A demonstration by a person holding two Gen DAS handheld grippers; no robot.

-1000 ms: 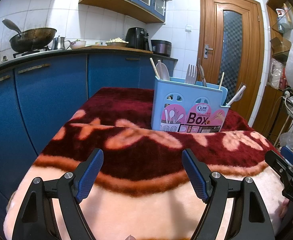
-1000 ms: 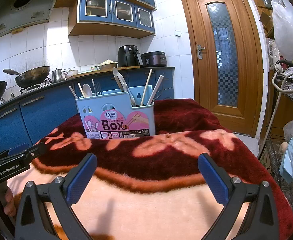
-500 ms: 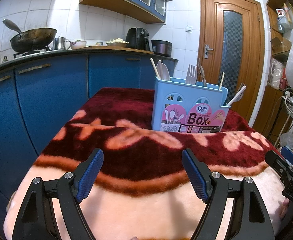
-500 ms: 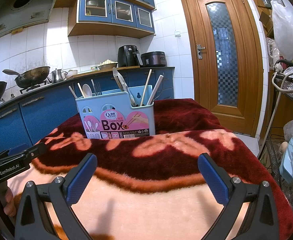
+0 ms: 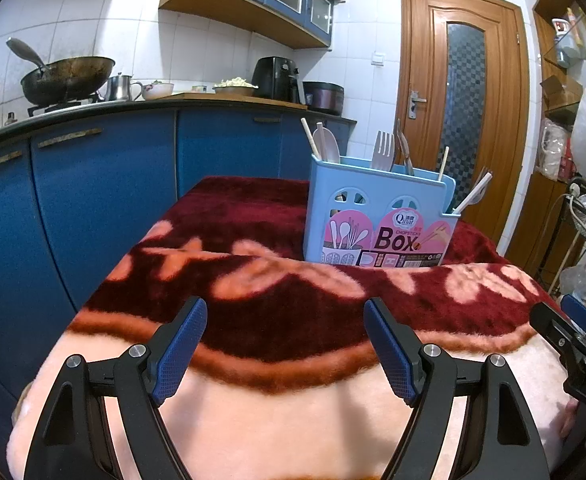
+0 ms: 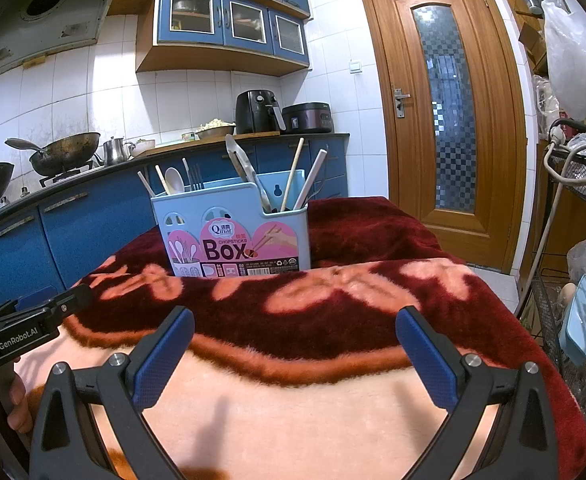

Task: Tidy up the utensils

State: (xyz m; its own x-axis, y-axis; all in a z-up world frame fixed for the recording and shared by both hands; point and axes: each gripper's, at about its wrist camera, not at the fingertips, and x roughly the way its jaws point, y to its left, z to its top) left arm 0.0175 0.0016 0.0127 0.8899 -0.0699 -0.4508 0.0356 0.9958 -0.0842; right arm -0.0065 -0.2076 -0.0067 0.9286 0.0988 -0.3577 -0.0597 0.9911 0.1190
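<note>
A light blue utensil box [image 5: 377, 216] with a pink "Box" label stands upright on the red and peach blanket [image 5: 253, 280]; it also shows in the right wrist view [image 6: 233, 232]. Chopsticks, a spoon [image 5: 327, 146], a fork [image 5: 383, 152] and tongs [image 6: 249, 172] stick up out of it. My left gripper [image 5: 285, 344] is open and empty, well short of the box. My right gripper [image 6: 293, 352] is open and empty, also short of the box. Each gripper shows at the edge of the other's view.
Blue kitchen cabinets [image 5: 93, 200] run along the left, with a wok [image 5: 69, 76] and an air fryer [image 6: 259, 112] on the counter. A wooden door [image 6: 441, 120] is behind. A wire rack [image 6: 581, 184] with bags stands at the right of the blanket.
</note>
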